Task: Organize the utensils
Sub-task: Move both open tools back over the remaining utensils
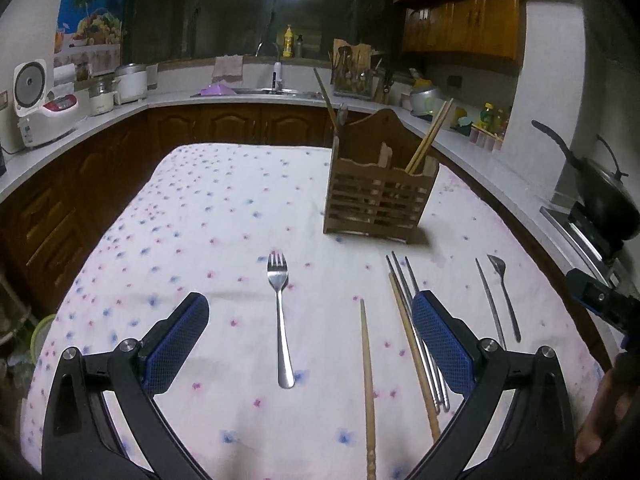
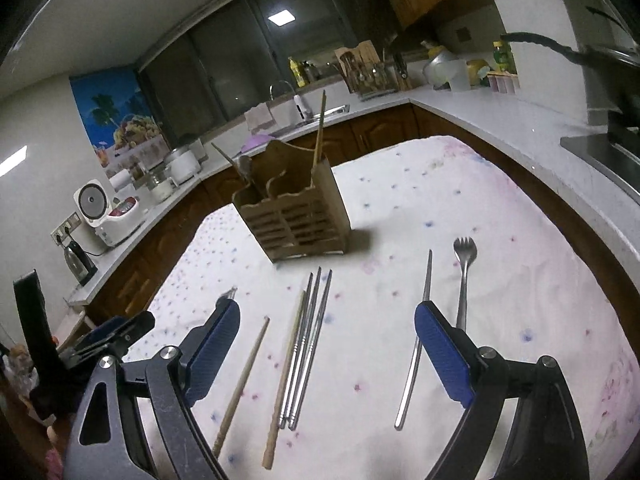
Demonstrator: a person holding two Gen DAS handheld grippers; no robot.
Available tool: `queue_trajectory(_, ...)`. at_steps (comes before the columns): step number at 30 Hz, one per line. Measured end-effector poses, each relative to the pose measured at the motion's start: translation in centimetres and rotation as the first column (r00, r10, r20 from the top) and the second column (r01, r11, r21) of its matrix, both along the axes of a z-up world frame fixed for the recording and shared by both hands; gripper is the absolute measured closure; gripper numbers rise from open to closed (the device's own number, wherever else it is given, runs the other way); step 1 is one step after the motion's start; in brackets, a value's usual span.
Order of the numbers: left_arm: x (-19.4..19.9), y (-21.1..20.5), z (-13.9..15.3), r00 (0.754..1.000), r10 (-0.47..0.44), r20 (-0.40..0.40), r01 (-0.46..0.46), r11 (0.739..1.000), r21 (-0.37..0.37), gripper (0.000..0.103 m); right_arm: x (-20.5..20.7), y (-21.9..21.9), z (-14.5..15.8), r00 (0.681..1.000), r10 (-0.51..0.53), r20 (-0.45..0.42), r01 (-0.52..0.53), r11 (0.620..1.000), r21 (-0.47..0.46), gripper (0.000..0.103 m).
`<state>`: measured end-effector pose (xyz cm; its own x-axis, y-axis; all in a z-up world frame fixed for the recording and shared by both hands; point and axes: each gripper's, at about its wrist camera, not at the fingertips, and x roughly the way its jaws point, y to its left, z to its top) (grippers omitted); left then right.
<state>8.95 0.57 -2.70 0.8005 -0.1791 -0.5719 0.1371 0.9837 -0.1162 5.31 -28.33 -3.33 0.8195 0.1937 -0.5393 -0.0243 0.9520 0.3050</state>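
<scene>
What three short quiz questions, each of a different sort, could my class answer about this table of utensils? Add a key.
1. True or false: the left gripper is shut on the fork.
2. The wooden holder is: A) upright on the tablecloth; B) tipped on its side; C) on the kitchen counter.
3. How many wooden chopsticks lie flat on the tablecloth?

Key: 1 false, its jaws are open and the fork lies untouched; 2 A; 3 two.
</scene>
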Motion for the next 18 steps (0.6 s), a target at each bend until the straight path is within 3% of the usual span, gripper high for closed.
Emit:
queue_trajectory(9, 0.8, -0.2, -1.4, 0.998, -0.010, -0.065, 0.010, 1.000, 0.005, 0.000, 0.6, -0.4, -1.1, 0.999, -0.019, -0.040, 0.018, 0.999, -0.033, 0.012)
queue_trajectory(18, 2.1, -2.2, -3.0, 0.991, -0.042, -0.129, 0.054, 0.995, 0.086, 0.000, 2.0, -0.8, -2.3, 0.996, -0.032, -0.086, 0.026, 0.998, -0.061, 0.014)
